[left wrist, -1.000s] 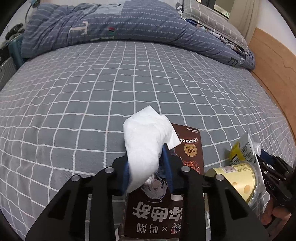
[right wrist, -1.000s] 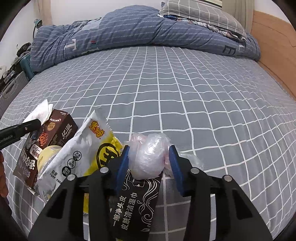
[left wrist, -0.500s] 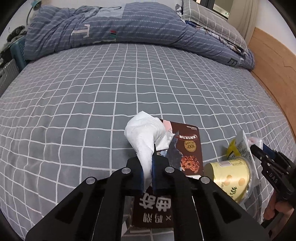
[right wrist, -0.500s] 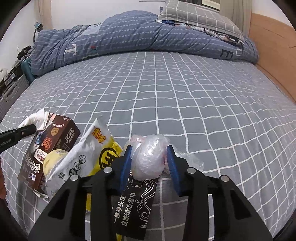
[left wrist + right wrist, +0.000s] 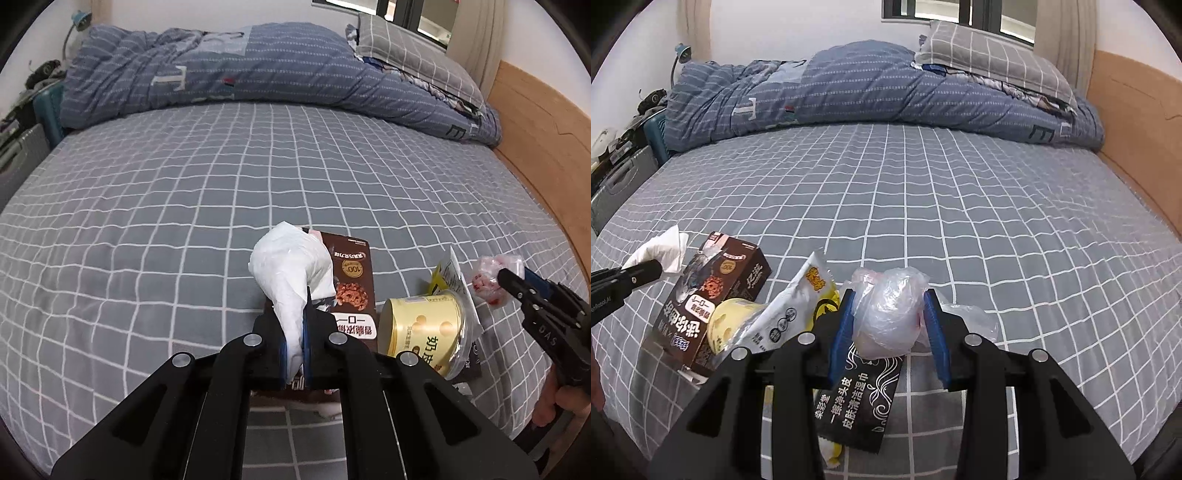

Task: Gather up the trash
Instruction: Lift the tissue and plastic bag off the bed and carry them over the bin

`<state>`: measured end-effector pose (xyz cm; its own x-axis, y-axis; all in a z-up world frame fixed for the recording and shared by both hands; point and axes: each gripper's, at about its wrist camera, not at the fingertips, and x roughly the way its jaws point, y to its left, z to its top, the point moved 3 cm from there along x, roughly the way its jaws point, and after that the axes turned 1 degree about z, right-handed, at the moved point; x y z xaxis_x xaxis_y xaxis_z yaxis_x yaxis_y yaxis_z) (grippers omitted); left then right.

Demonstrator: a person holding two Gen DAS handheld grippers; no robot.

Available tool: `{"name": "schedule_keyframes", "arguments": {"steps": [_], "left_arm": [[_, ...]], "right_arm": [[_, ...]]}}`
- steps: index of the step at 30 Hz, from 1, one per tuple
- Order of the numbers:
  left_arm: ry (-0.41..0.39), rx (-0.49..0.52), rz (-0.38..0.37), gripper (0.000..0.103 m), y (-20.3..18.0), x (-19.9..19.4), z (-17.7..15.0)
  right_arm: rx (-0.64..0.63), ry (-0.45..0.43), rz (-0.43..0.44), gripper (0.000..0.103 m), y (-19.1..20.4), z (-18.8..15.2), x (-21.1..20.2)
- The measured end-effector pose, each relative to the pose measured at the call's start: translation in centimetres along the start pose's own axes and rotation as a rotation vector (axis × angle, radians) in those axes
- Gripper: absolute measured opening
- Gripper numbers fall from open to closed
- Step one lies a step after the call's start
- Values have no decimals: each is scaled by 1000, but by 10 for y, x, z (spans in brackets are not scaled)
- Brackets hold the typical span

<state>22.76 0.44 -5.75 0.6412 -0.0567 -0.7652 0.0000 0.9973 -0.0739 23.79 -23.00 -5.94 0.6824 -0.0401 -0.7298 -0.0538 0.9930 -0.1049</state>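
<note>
Pinching white tissue [image 5: 286,280], left gripper [image 5: 295,347]; right gripper [image 5: 890,332] clamps plastic wad [image 5: 886,314]. Yellow cup [image 5: 424,332] contents unseen; bedsheet [image 5: 184,221] beyond open.

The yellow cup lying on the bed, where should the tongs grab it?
Probably across the round wall of the yellow cup, coming down from above. It lies on its side between the brown box and the snack wrapper, so its ends are crowded. Both tongs are full now, left with tissue, right with a plastic bag.

Even, soft light; fisheye-bowed edges
</note>
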Motion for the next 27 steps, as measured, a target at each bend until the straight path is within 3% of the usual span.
{"name": "schedule_keyframes", "arguments": {"steps": [14,27], "left_arm": [[-15,15,2,6,-16,-36,-38],[-37,31,-18,6,-38,-59,-53]], "right_arm": [[-39,-46,-7,36,16,-22,-44],[-33,-49,-7,36,10,-43,-75]]}}
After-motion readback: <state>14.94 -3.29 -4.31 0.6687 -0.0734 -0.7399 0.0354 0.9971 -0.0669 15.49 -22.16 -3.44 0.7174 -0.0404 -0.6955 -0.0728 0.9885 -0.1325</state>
